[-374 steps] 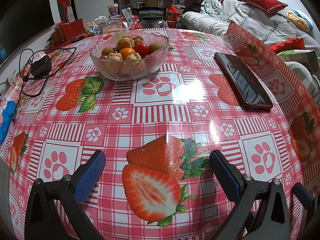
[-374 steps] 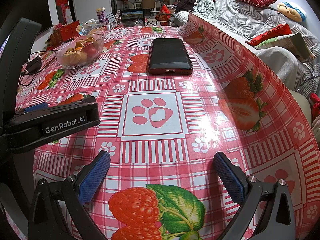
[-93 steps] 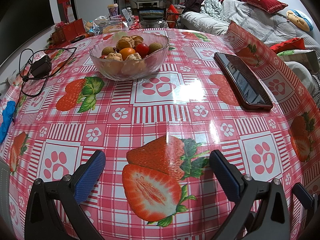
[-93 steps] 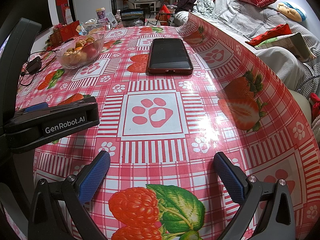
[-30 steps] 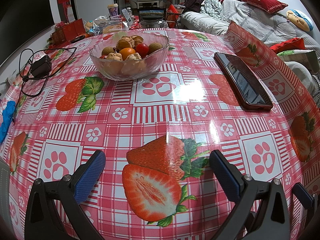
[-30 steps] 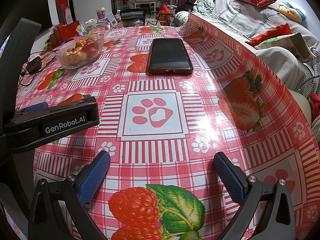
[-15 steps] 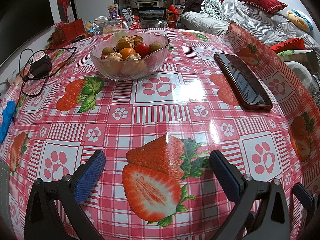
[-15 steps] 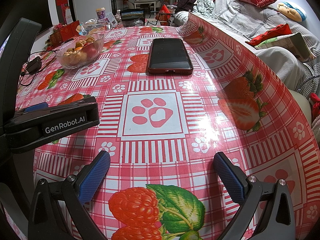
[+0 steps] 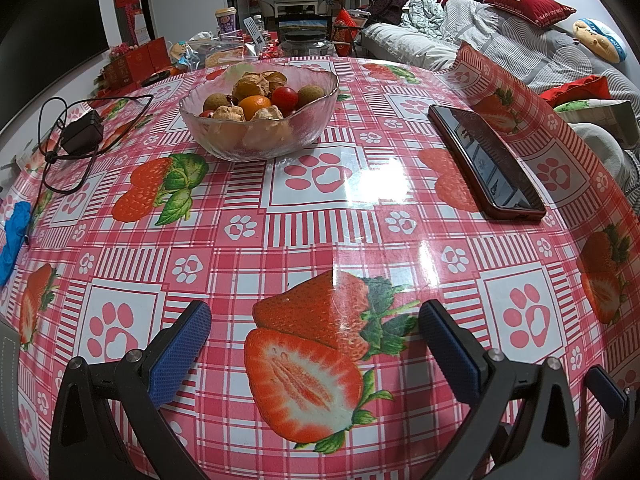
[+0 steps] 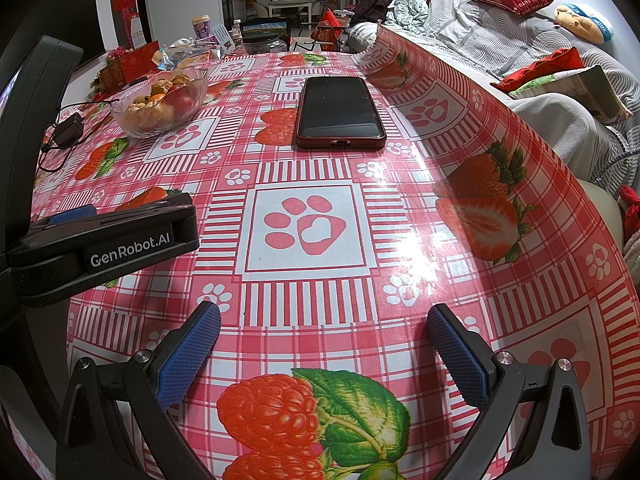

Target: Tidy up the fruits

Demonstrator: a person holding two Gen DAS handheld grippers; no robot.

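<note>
Both tools sat low over the strawberry-print tablecloth point(image 9: 320, 216), nothing in either one. The left gripper point(image 9: 316, 344) had its blue pads spread wide and empty, and the right gripper point(image 10: 324, 344) was just as wide and just as empty. The fruit was all piled in the glass bowl point(image 9: 260, 136) at the far side of the table: an orange one point(image 9: 256, 105), a red one point(image 9: 285, 97), brownish round ones and papery-husked ones. From the left gripper the bowl lay straight ahead, a shade to the left, well apart; from the right gripper's view the bowl point(image 10: 160, 120) sat far off to the left, beyond the left tool's body point(image 10: 100, 240). So the left hand looked the nearer and better lined up. A phone point(image 10: 340, 114) lay flat ahead of the right gripper, its long side running away from it, well clear of the bowl. A charger and cable point(image 9: 80, 136) rested left of the bowl.
</note>
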